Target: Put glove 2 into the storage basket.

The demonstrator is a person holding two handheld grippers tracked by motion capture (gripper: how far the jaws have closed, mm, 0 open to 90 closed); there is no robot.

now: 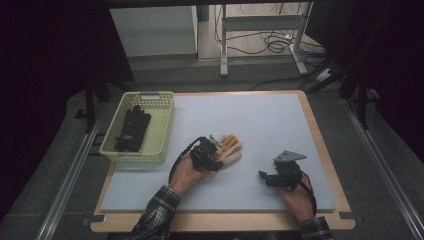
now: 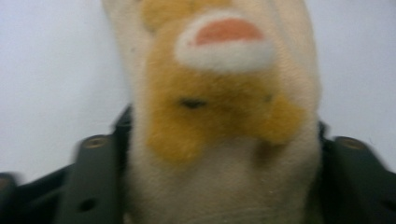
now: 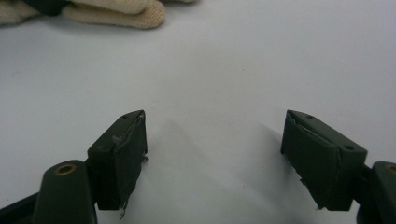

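Observation:
A cream glove with orange patches point(image 1: 231, 149) lies near the middle of the pale blue mat point(image 1: 260, 115). My left gripper point(image 1: 216, 151) reaches it from the left and is shut on its cuff end. In the left gripper view the glove point(image 2: 219, 107) bulges up between the two black jaws of my left gripper point(image 2: 224, 186), which press on both of its sides. My right gripper point(image 1: 262, 176) rests low on the mat to the right of the glove, apart from it. Its jaws point(image 3: 215, 154) stand wide open over bare mat, with cream glove fingers point(image 3: 116, 11) far off at the top left.
A pale yellow basket point(image 1: 132, 156) sits at the mat's left edge with a black glove point(image 1: 132, 127) inside. The mat lies on a wooden table point(image 1: 322, 150). Dark floor, table legs and cables lie beyond the far edge.

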